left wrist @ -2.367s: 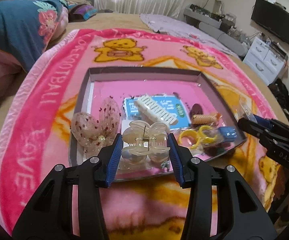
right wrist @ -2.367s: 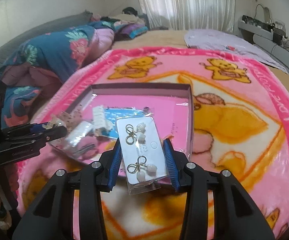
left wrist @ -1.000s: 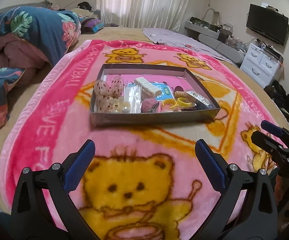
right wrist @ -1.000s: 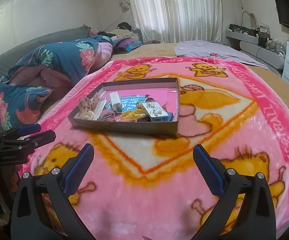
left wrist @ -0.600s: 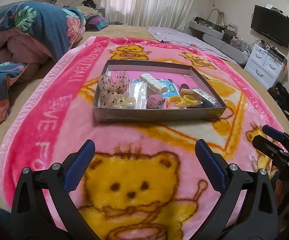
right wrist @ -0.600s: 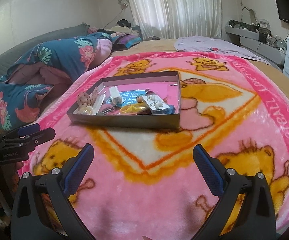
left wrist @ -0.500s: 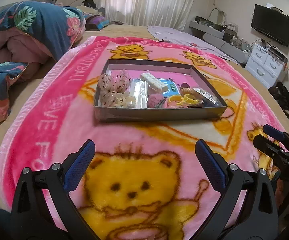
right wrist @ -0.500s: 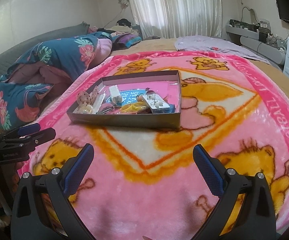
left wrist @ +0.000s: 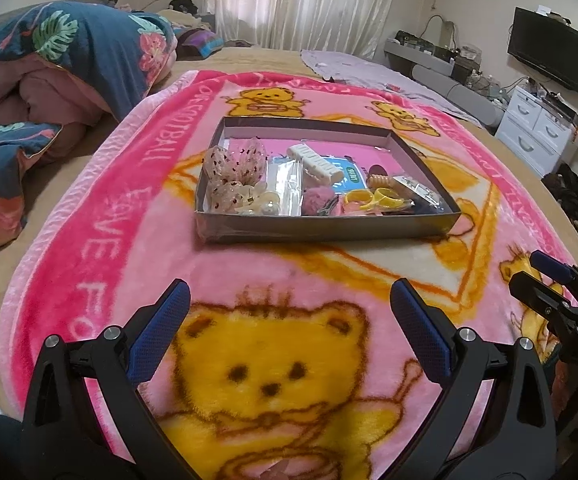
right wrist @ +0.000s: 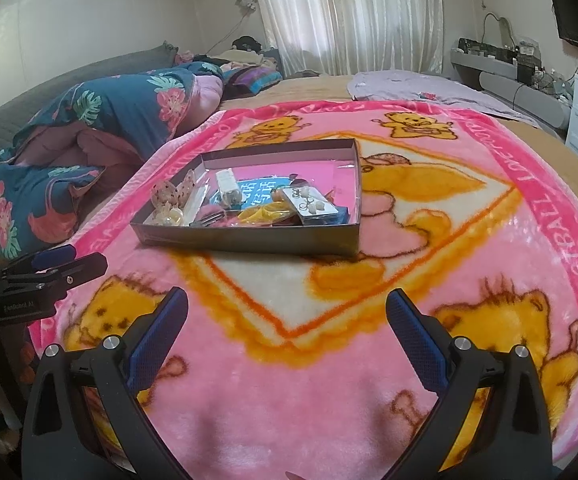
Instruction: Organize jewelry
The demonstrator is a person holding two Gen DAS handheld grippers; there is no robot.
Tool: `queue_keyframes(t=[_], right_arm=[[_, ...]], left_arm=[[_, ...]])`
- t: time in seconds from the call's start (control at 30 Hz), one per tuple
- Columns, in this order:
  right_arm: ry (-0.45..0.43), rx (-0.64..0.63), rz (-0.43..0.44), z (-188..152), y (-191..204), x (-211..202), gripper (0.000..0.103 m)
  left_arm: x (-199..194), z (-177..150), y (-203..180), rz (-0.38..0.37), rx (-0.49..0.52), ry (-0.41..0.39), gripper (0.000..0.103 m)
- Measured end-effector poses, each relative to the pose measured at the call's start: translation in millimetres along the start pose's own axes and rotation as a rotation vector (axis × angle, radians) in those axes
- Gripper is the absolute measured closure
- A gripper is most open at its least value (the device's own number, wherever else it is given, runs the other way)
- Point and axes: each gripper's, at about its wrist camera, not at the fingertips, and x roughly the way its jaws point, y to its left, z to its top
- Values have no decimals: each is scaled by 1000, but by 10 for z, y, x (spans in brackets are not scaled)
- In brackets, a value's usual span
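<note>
Jewelry and hair pieces sit gathered in a shallow gray box (left wrist: 329, 228) at the middle of the pink bear blanket (left wrist: 101, 240) on the bed: speckled claw clips (left wrist: 235, 162) at its left end, a white comb clip (left wrist: 319, 160) toward the back, yellow rings (left wrist: 373, 198) and an earring card (right wrist: 311, 204) at its right end. Everything appears to be inside, so the sorting looks close to done. A sensible finish is to keep both tools clear of the box rim, so nothing gets nudged out. The left gripper (left wrist: 289, 330) hangs over the near blanket, spread wide and empty, well apart from the box. The right gripper (right wrist: 287, 328) is likewise spread wide, holding nothing, touching nothing.
</note>
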Motion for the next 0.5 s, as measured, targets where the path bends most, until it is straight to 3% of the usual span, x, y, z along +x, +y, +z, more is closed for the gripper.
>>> queue_keyframes(t=[0.5], right_arm=[[6,-2,3,-5,14,13,4]], left_arm=[[-5,-1,-4,7,-3,2,9]])
